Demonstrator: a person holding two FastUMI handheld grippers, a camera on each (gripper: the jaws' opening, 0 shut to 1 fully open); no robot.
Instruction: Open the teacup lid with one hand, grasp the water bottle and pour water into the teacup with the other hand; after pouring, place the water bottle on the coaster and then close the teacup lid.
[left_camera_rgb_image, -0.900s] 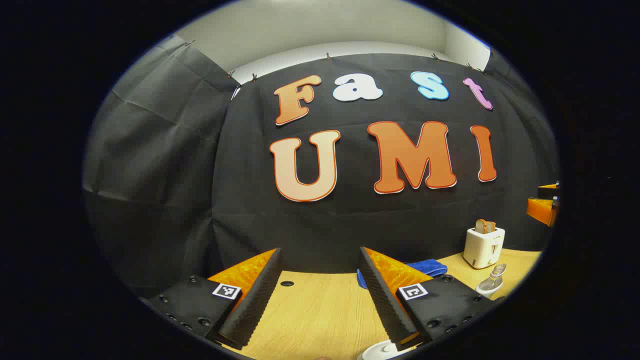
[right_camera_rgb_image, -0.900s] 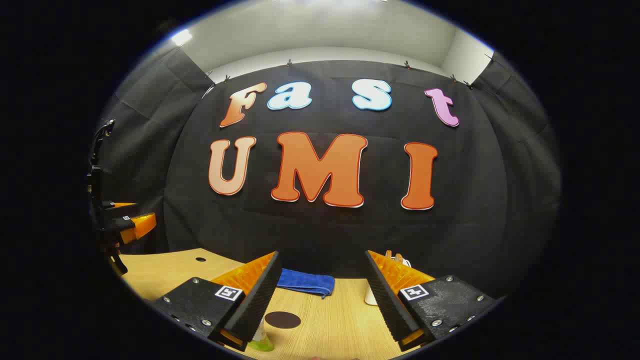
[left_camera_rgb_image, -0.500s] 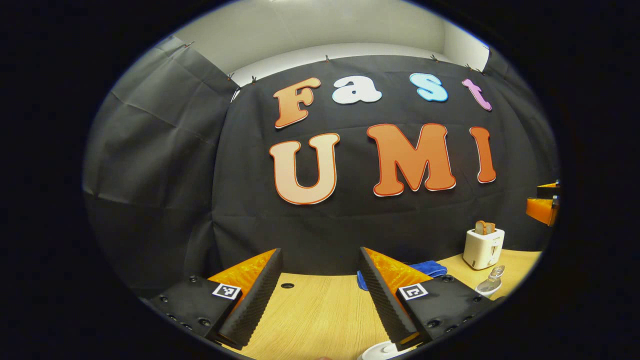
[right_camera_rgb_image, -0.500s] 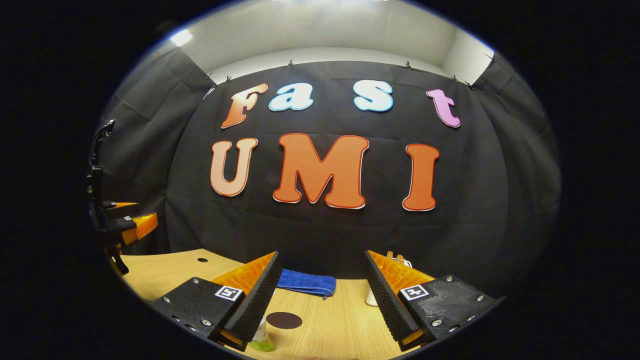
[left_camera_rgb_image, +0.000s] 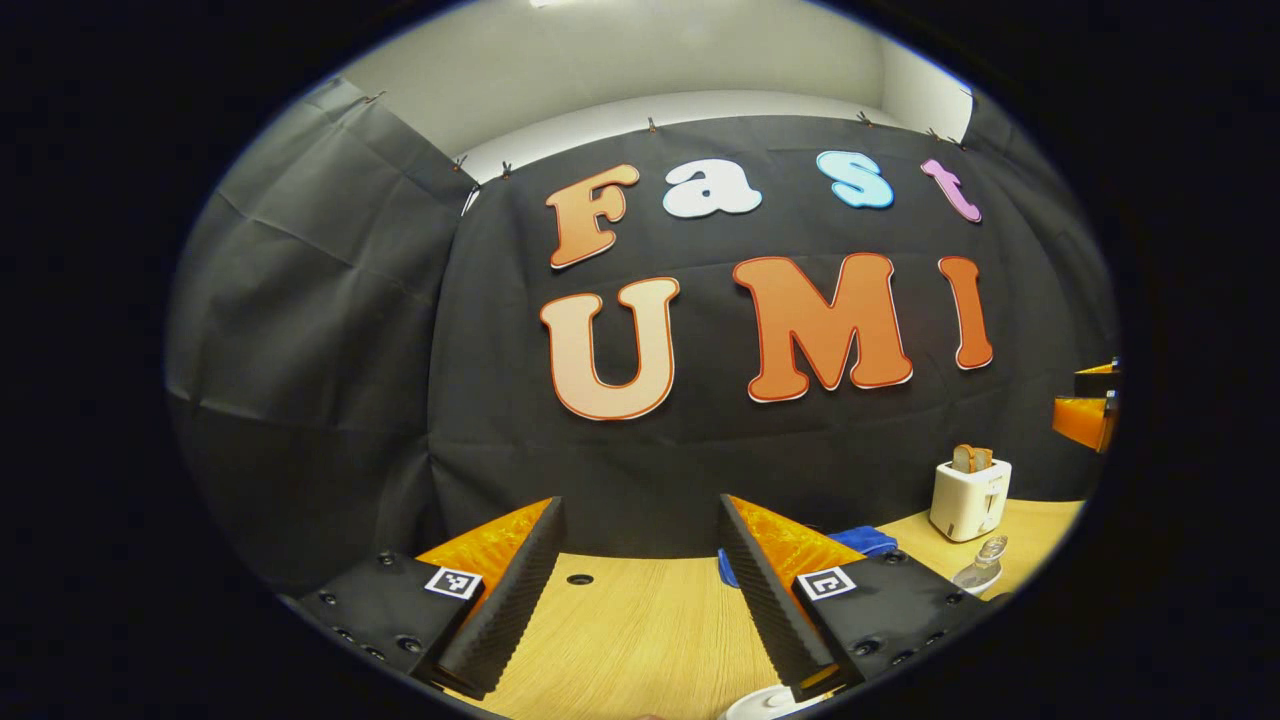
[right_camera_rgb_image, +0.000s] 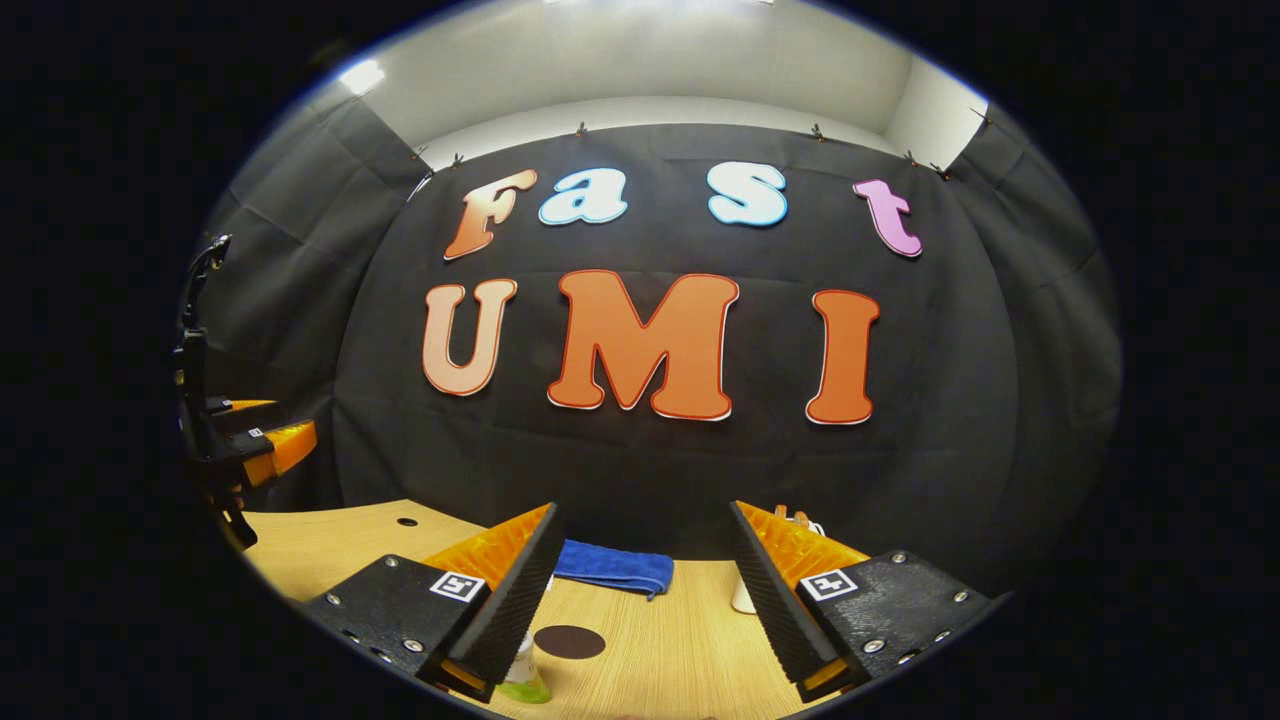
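- Left gripper (left_camera_rgb_image: 635, 590): jaws spread, nothing between them; held above the wooden counter (left_camera_rgb_image: 640, 640), facing the booth wall.
- Right gripper (right_camera_rgb_image: 640, 590): jaws spread, empty; also above the counter. Left gripper seen again at far left in right gripper view.
- Step in hand (judged): the start; lid not yet opened, bottle not yet grasped, both approaches still to make.
- Teacup lid (left_camera_rgb_image: 765, 703): white rounded edge at bottom of left gripper view, just below the right finger. Probably the lid; cup body cut off.
- Water bottle (right_camera_rgb_image: 523, 675): pale neck w/ green base, near the left finger of the right gripper, mostly hidden by it.
- Coaster (right_camera_rgb_image: 568, 641): dark disc on counter, just right of the bottle, bare.
- Next move (judged): left gripper tips down and right onto the lid; right gripper drops left to bracket the bottle.
- Background: blue cloth (right_camera_rgb_image: 612, 567), toaster (left_camera_rgb_image: 969, 497) w/ bread, clear glass item (left_camera_rgb_image: 981, 566) beside it, hard to identify.
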